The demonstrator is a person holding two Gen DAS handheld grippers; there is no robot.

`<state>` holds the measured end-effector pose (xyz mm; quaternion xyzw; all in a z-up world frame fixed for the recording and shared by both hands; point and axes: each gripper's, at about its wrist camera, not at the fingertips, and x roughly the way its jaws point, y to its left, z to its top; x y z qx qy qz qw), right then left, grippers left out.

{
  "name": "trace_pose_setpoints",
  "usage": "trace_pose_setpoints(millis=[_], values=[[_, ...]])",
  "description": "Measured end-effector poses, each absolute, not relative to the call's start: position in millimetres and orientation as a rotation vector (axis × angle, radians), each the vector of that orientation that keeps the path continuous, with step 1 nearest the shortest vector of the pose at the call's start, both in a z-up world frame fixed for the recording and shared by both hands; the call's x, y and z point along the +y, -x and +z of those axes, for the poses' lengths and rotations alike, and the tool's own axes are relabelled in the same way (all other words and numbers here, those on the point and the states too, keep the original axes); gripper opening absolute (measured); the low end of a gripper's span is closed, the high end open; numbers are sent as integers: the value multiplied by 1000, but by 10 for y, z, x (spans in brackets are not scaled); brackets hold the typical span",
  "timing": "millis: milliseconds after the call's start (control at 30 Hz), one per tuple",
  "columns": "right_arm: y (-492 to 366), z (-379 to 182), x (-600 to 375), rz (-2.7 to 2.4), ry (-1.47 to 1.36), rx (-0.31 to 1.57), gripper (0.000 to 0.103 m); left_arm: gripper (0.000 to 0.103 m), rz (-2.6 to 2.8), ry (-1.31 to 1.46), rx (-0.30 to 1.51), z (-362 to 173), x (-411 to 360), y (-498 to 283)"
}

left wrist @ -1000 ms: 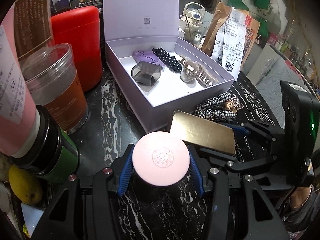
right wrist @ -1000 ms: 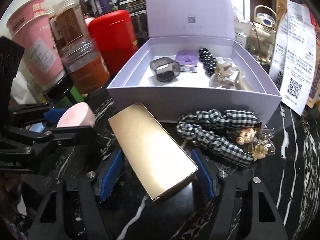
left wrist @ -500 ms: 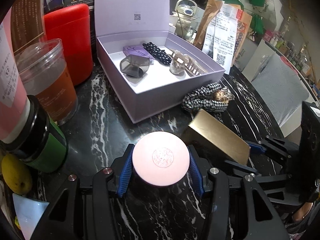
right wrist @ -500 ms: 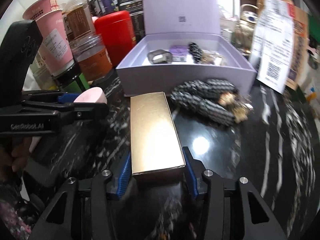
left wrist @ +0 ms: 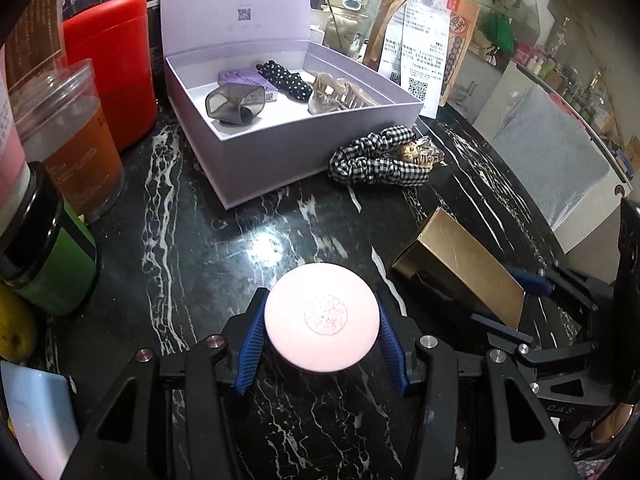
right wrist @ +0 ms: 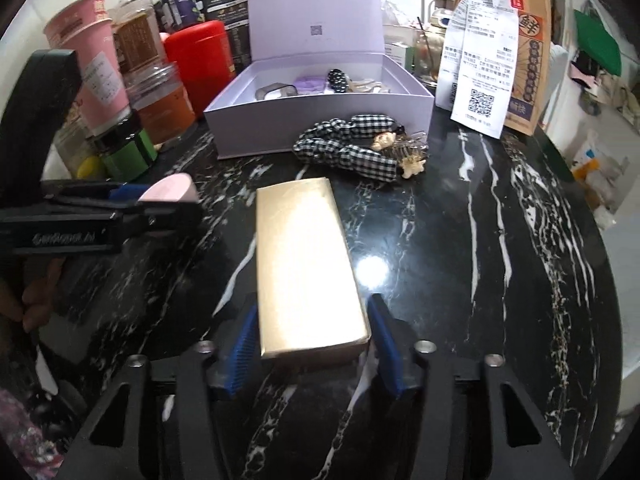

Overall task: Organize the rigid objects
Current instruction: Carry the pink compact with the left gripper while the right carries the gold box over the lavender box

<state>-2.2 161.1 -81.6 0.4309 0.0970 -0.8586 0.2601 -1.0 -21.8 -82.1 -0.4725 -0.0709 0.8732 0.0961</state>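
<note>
My left gripper [left wrist: 321, 350] is shut on a round pink compact [left wrist: 321, 322], held above the black marble table. It also shows in the right wrist view [right wrist: 170, 193] at the left. My right gripper [right wrist: 312, 350] is shut on a gold rectangular box [right wrist: 306, 268], which lies to the right in the left wrist view [left wrist: 460, 266]. An open lilac box [left wrist: 280, 148] stands further back, holding a grey case [left wrist: 234, 102], a purple item, a dotted clip and a beige claw clip. The lilac box [right wrist: 320, 116] is seen behind the gold box.
A checked scrunchie with a hair clip [left wrist: 380, 158] lies by the lilac box's right corner. Jars, a red canister [left wrist: 112, 68] and cups crowd the left side. Paper bags with receipts [right wrist: 486, 80] stand at the back right. The table edge curves at the right.
Both grippers have drawn back from the lilac box with their objects. The gold box now points straight ahead in the right gripper.
</note>
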Motion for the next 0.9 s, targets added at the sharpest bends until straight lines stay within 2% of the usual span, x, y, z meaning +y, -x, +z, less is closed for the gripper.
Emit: trace_pose_setpoints(millis=[400,467,500,900], values=[[249,-910,1446,-2281,-1176,323,65,51,2592,1442,-212,-910,-261,52],[253,-923,1450,-2296,-1169,328,54,51,2589,1442,-213,-909,-256,60],[256,-924,1448,-2289,-1162,329,45,51,2586,1442,-212,-911,-254,65],[258,-826,1485,-2282,-1169,301,43,51,2578,1409,-164,-769,-176,113]])
